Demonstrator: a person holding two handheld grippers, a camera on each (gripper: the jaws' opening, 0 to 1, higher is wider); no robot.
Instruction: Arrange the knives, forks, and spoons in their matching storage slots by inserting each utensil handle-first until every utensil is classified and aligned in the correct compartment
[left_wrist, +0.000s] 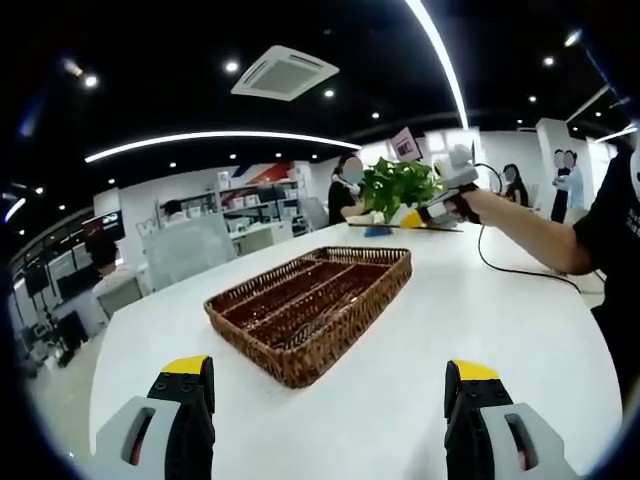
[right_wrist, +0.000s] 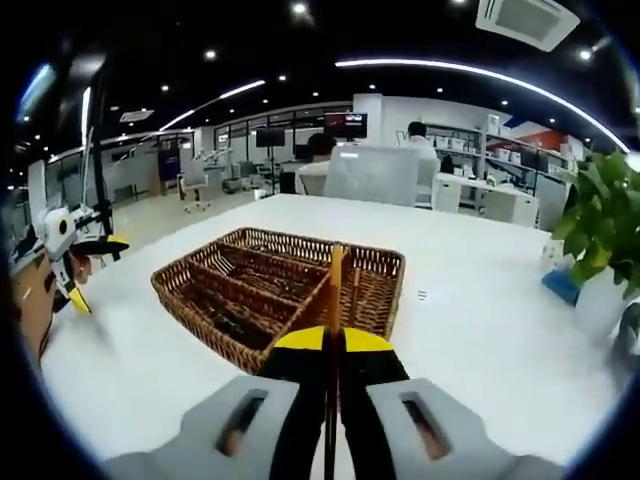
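A brown wicker cutlery tray (left_wrist: 345, 262) with several long compartments lies on the white table (left_wrist: 500, 340). My left gripper (left_wrist: 328, 395) hovers in front of its near corner, open, nothing between the jaws. My right gripper (right_wrist: 335, 342) is shut on a thin utensil with an orange-brown handle (right_wrist: 336, 285), seen edge-on, so its kind cannot be told. That handle points out over the tray (right_wrist: 215, 262). From the left gripper view, the right gripper (left_wrist: 440, 205) is held in a hand at the far right, beyond the tray. The left gripper (right_wrist: 68, 250) appears at the left edge of the right gripper view.
A potted green plant (left_wrist: 398, 185) stands on the table behind the tray, close to the right gripper; it is also at the right edge, plant (right_wrist: 600, 215). A black cable (left_wrist: 520, 270) trails across the table. Desks, screens and people fill the office beyond.
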